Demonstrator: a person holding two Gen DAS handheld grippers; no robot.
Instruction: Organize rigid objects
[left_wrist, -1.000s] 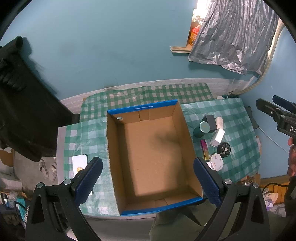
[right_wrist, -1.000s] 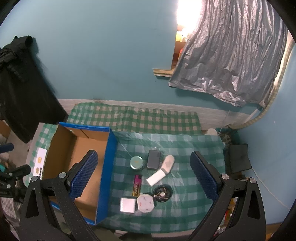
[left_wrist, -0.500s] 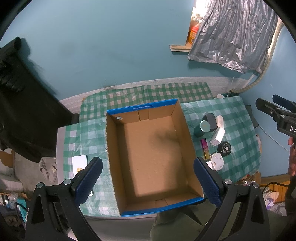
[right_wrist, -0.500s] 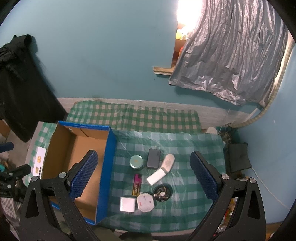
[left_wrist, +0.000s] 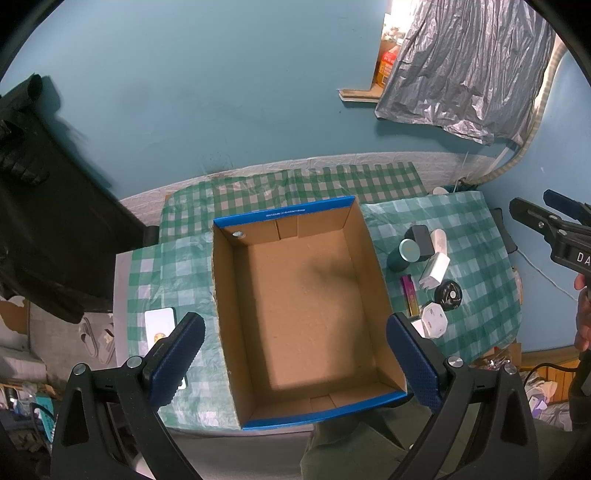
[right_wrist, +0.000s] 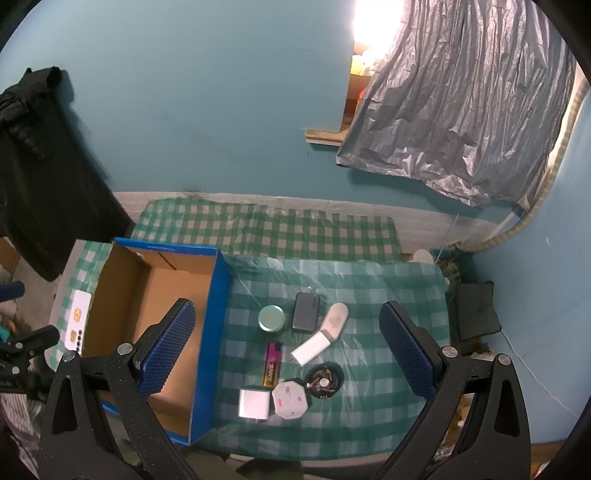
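Hovering high over the tabletop (right_wrist: 369, 277), both tools spread wide, nothing gripped. Left tool (left_wrist: 295, 354) sits above the cardboard box (left_wrist: 306, 306), blue-rimmed, interior bare. Right tool (right_wrist: 286, 347) sits over the item cluster on the green checked cloth (right_wrist: 388, 369), right of the box (right_wrist: 147, 314). Cluster: teal round tin (right_wrist: 272, 318) beside dark rectangular case (right_wrist: 306, 312); white oval piece (right_wrist: 335, 319) touching white bar (right_wrist: 311, 347); purple-and-gold stick (right_wrist: 272, 363); black disc (right_wrist: 323, 382); white octagonal piece (right_wrist: 289, 399) beside white square block (right_wrist: 254, 403). White card (left_wrist: 159, 324) lies left of box.
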